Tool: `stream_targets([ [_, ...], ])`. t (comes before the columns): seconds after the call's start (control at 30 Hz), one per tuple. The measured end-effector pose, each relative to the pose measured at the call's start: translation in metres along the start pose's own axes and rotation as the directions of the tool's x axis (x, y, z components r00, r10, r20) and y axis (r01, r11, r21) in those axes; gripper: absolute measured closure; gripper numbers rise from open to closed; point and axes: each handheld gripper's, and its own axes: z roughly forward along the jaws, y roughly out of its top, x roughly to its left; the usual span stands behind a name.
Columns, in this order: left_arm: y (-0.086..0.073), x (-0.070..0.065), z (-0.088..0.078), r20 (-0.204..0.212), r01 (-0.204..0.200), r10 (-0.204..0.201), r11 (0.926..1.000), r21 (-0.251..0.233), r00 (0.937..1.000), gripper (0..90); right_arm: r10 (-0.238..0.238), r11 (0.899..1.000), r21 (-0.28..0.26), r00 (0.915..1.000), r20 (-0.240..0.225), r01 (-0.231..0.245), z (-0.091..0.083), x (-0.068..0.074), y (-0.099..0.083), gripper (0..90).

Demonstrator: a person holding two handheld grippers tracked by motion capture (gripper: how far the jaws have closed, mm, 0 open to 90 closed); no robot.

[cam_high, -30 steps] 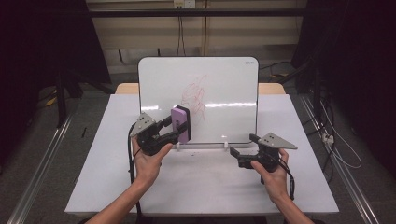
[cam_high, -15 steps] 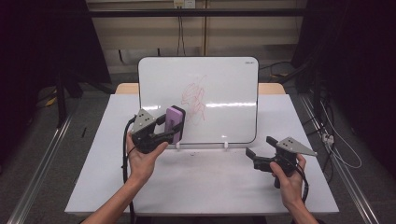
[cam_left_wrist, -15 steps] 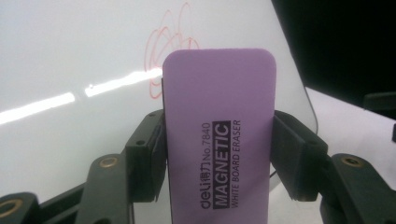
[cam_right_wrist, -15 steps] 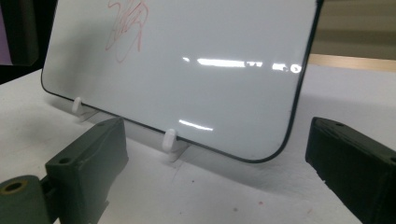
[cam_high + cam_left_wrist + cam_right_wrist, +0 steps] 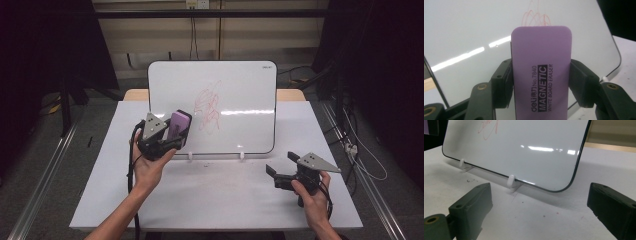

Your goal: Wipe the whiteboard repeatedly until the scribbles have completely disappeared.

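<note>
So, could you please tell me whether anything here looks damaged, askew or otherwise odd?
Nothing looks damaged or askew. The whiteboard stands squarely in its clips; only a red scribble marks it, with faint specks on the table below. The left tool holds the eraser straight.

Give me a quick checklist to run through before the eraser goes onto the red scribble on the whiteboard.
1. Eraser gripped: ok, the left tongs are shut on its two sides.
2. Eraser in front of the board: ok, it is held up before the whiteboard, left of the red scribble.
3. Eraser touching the board: cannot tell.
4. Board seated: ok, its lower edge sits in two white clips on the table.
5. Right tongs out of the way: ok, open, empty, low over the table in front of the board's right corner.
6. Felt side facing the board: cannot tell, the printed purple back faces the camera.
</note>
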Motion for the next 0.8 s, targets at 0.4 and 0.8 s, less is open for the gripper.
stream_targets([
  [0.4,0.019,-0.001,0.021,-0.109,-0.131,0.135,0.9905,0.042,0.9849,41.3,-0.022,1.0,-0.005,0.9998,0.0,0.022,0.0,0.003,-0.001,5.8],
  [0.8,0.04,-0.002,0.045,-0.113,-0.126,0.133,0.9899,0.065,0.9846,41.3,-0.007,1.0,-0.011,1.0,0.007,0.007,-0.001,-0.001,-0.001,6.3],
])
